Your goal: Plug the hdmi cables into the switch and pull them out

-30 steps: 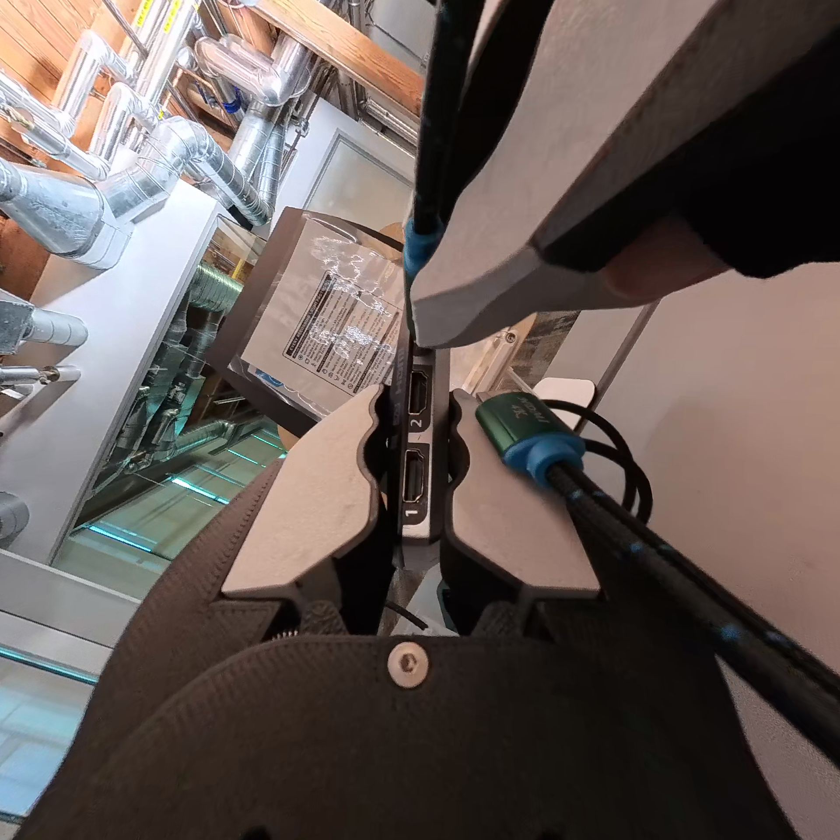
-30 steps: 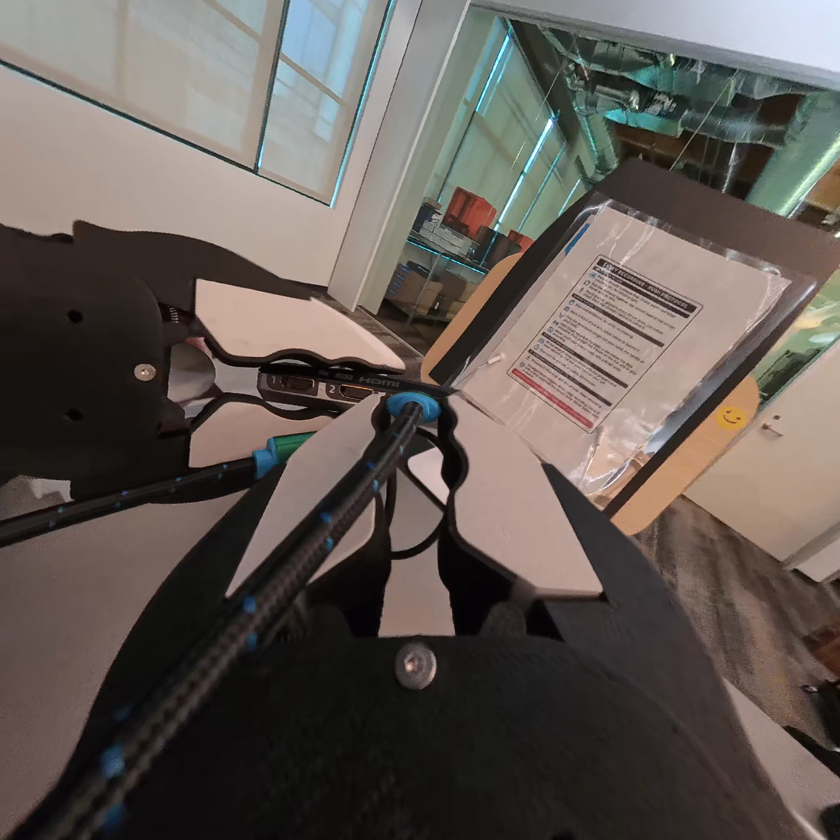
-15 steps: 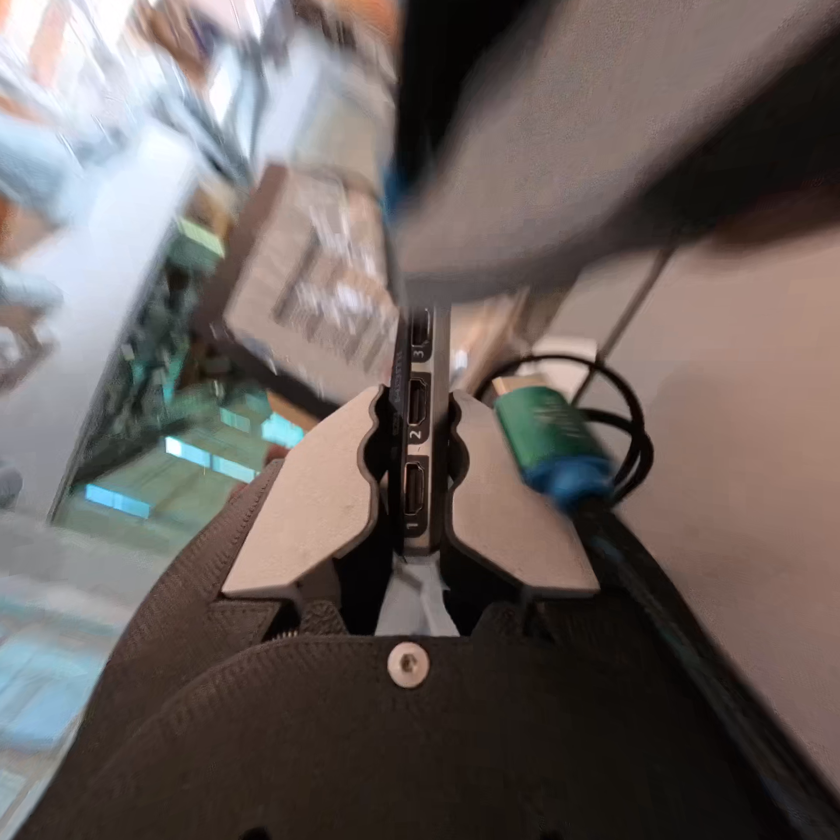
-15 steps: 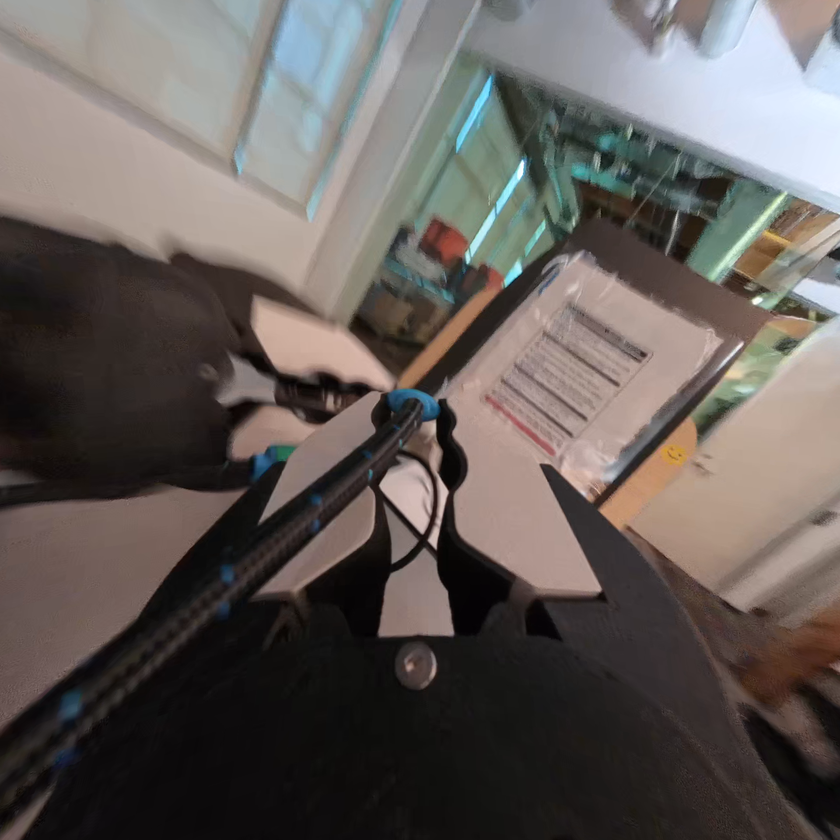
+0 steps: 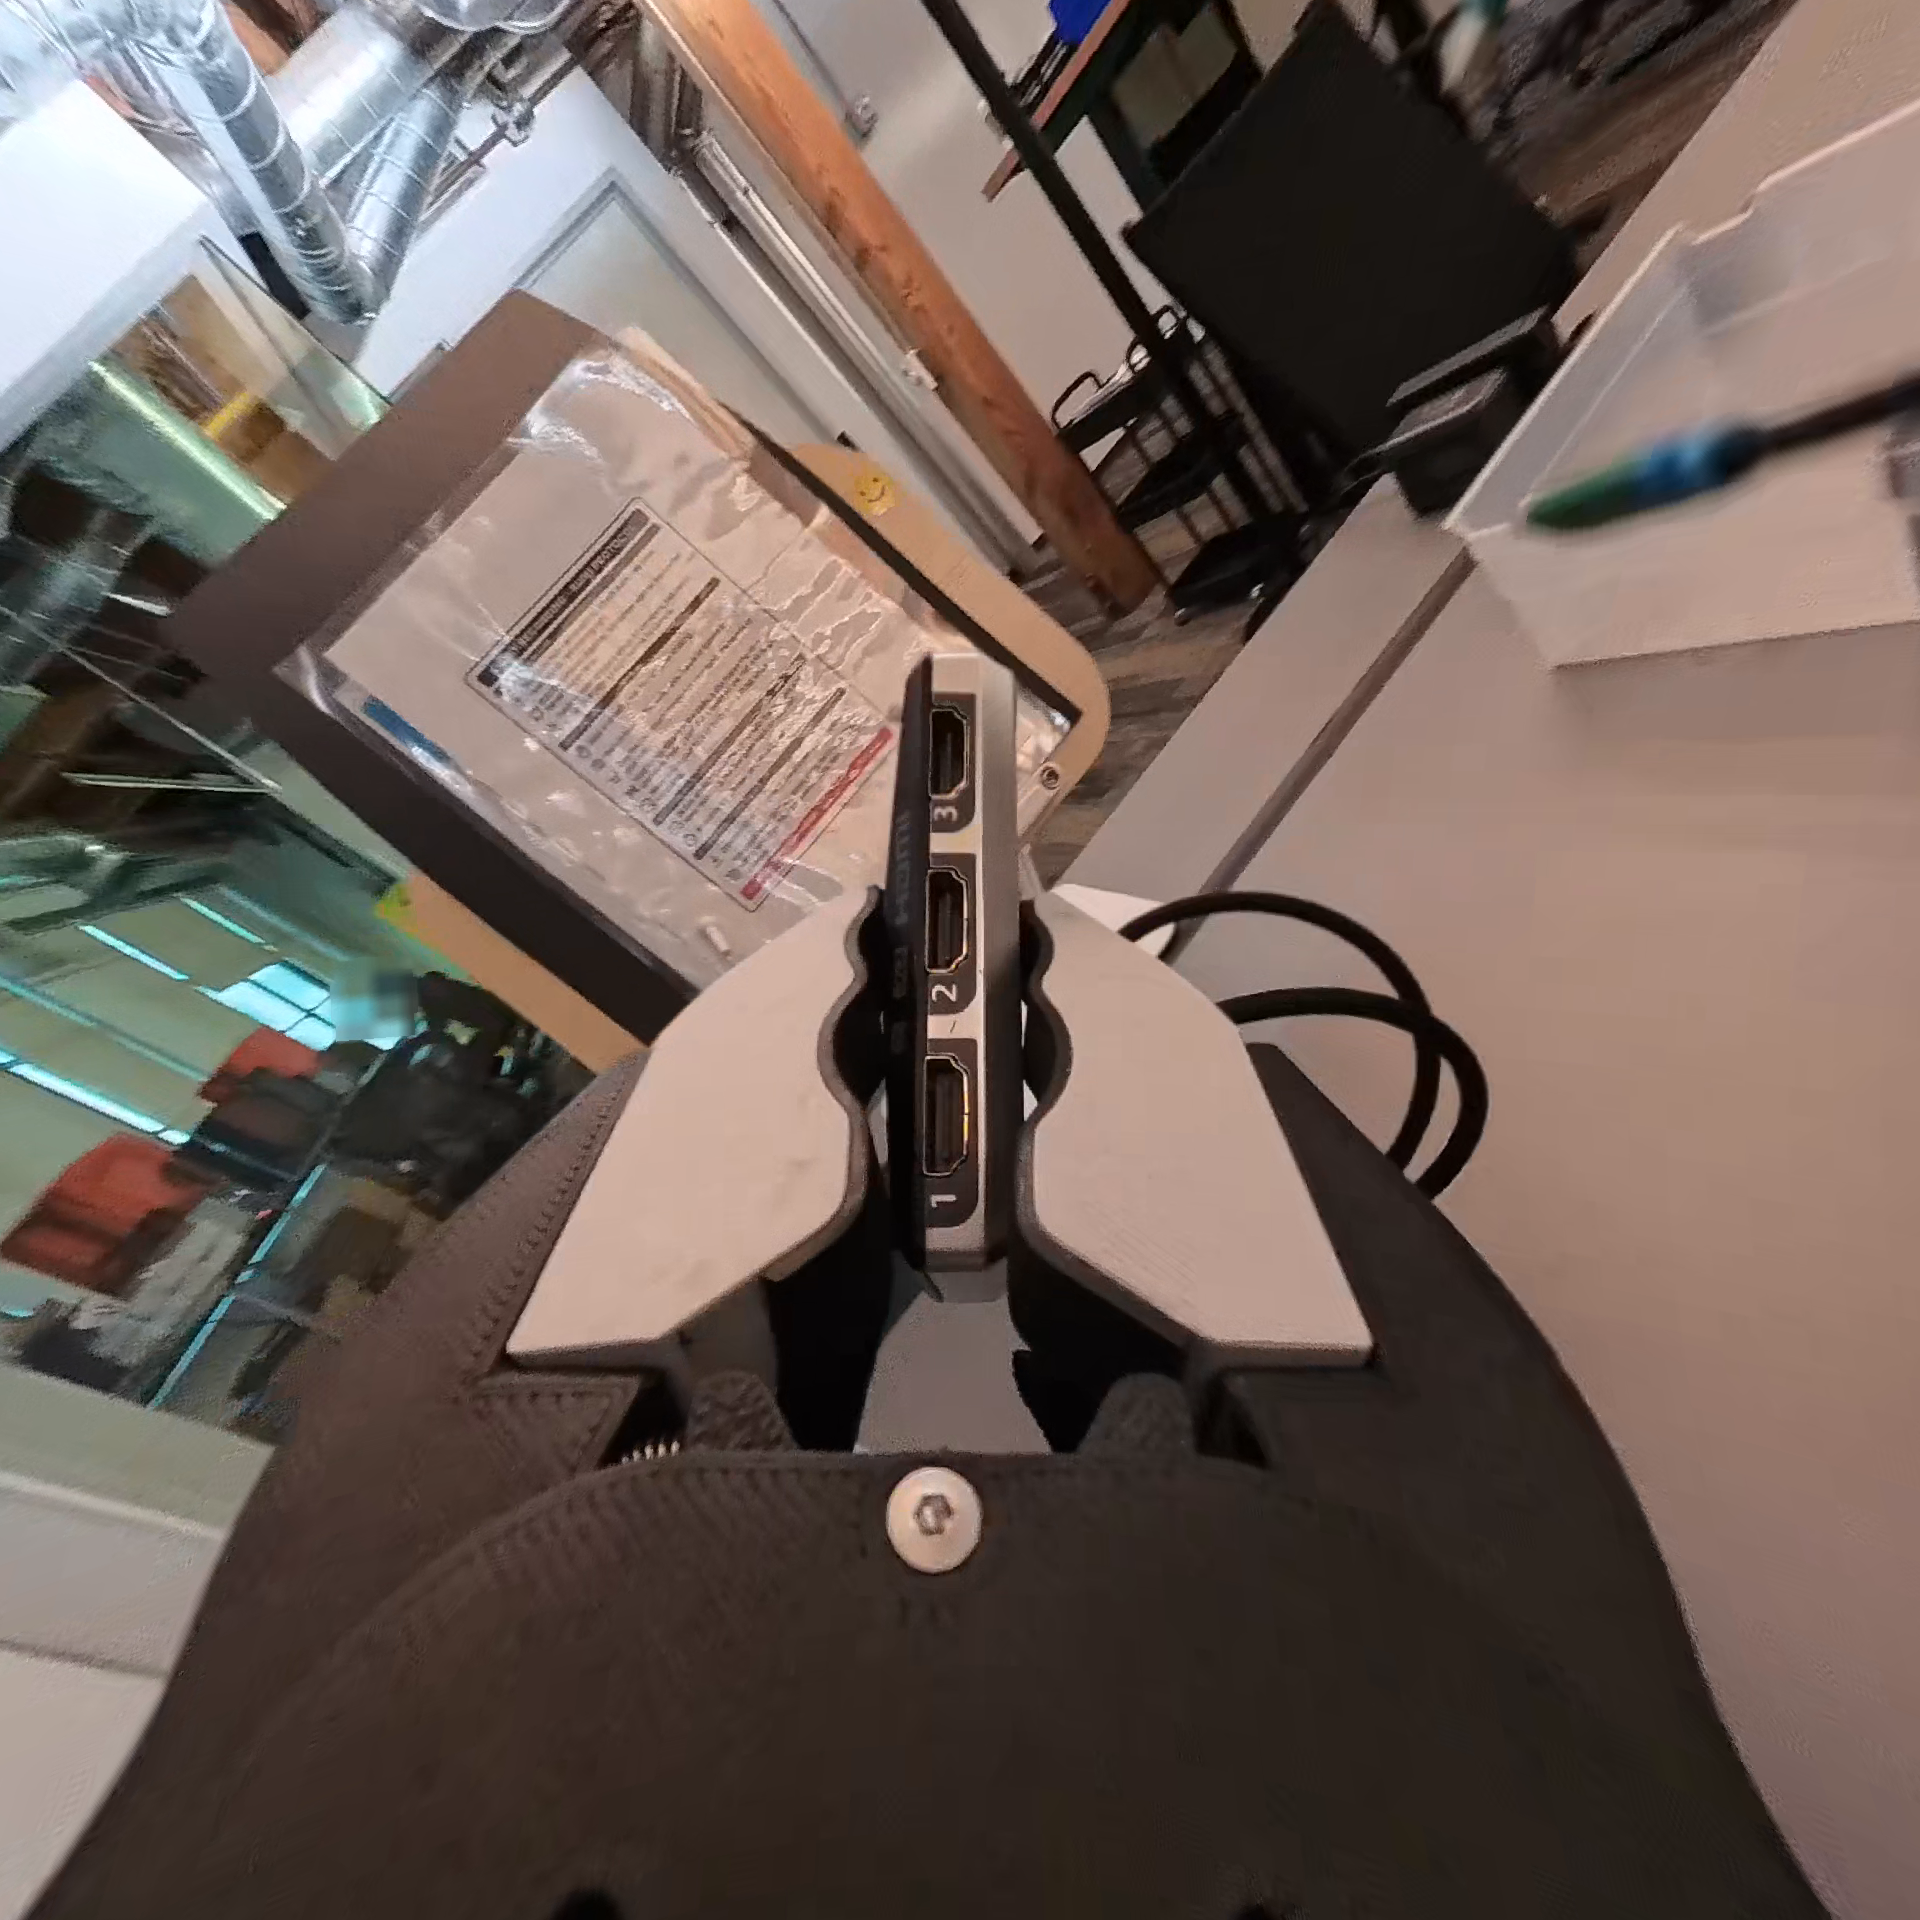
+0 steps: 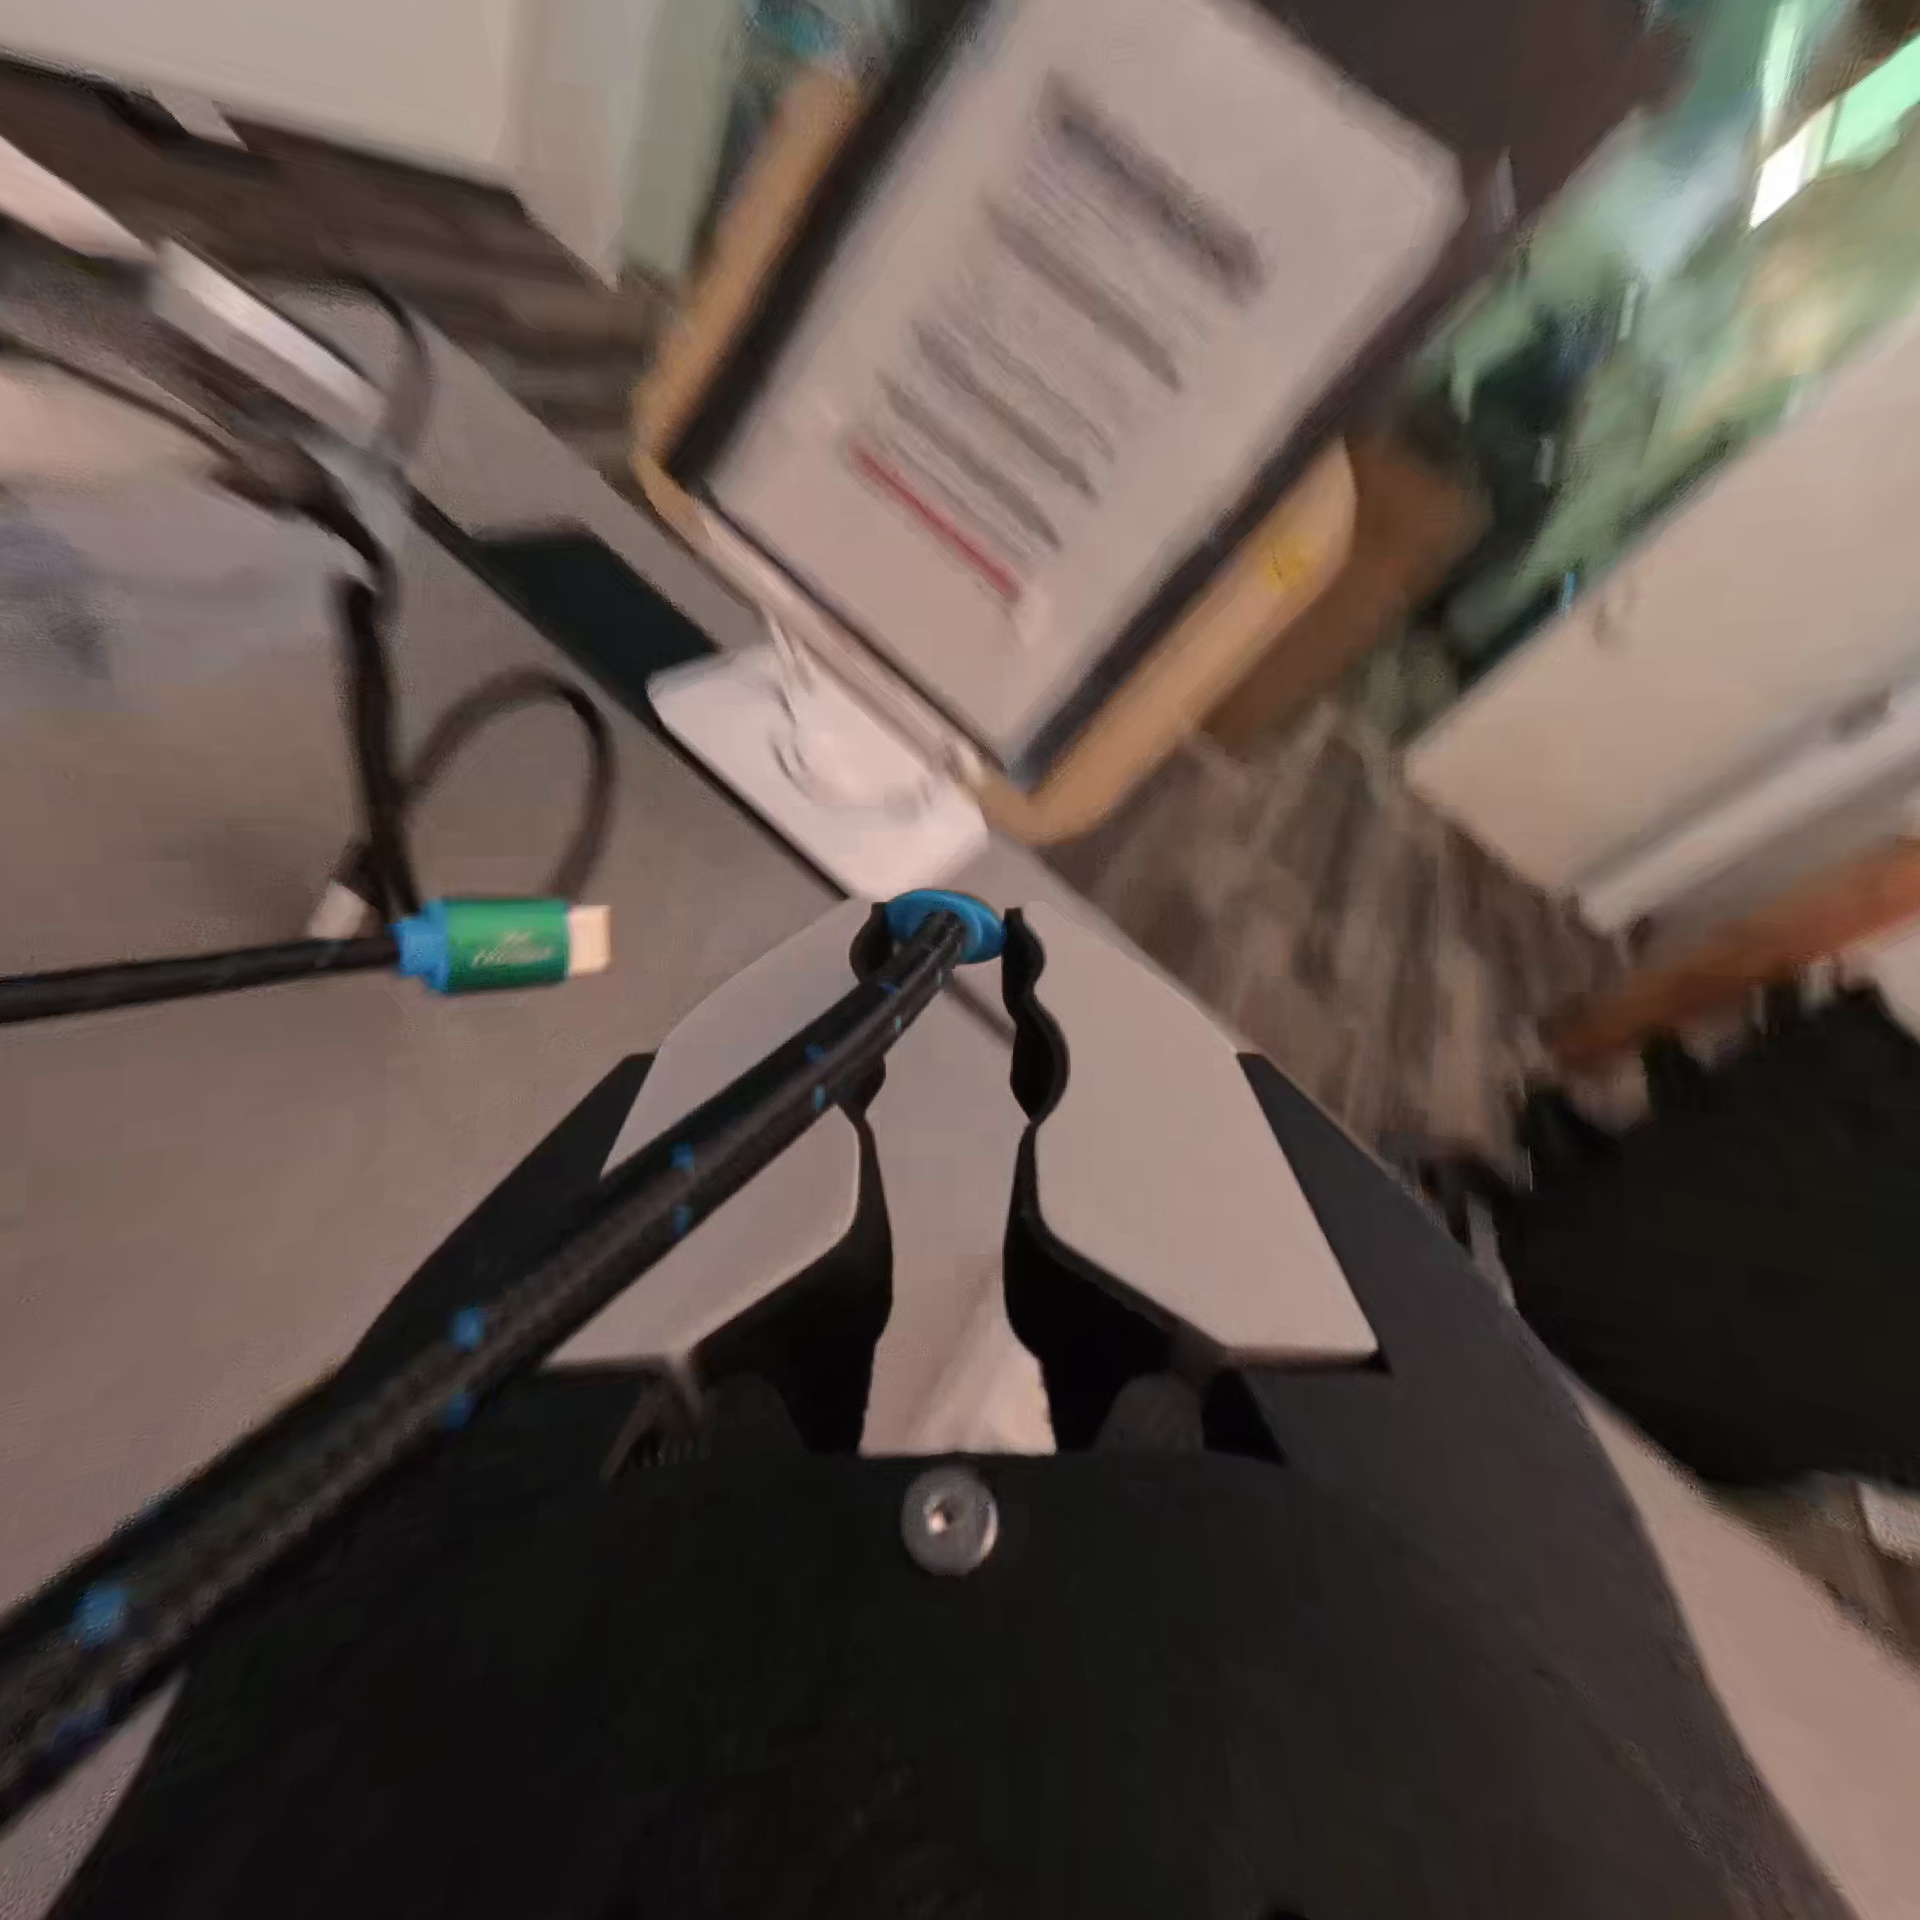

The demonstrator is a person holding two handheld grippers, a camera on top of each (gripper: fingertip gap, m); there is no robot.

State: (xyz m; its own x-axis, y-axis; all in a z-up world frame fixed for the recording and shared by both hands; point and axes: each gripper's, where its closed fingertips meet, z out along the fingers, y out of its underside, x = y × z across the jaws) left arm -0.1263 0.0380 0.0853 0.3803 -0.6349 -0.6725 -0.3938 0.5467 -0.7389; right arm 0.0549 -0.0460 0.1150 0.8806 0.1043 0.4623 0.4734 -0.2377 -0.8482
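Note:
My left gripper (image 5: 951, 925) is shut on the grey HDMI switch (image 5: 956, 1039), held edge-on in the air with its three numbered ports facing me, all empty. My right gripper (image 6: 945, 930) is shut on a braided black-and-blue HDMI cable (image 6: 623, 1195) just behind its blue collar (image 6: 935, 920); the plug beyond the fingertips is hidden. A second green-and-blue HDMI plug (image 6: 499, 945) lies loose on the white table (image 6: 208, 1195). A blurred green plug (image 5: 1621, 488) shows at the upper right of the left wrist view.
A framed sheet in a plastic sleeve (image 5: 675, 707) stands beyond the switch, also in the right wrist view (image 6: 1039, 343). A thin black cable (image 5: 1351, 1039) loops on the table. A white box (image 5: 1714, 416) sits far right. The table edge (image 6: 727, 748) drops to carpet.
My right gripper has pulled its plug out of the switch's third port and swung away; it no longer shows in the left wrist view. The left gripper has turned, still holding the switch.

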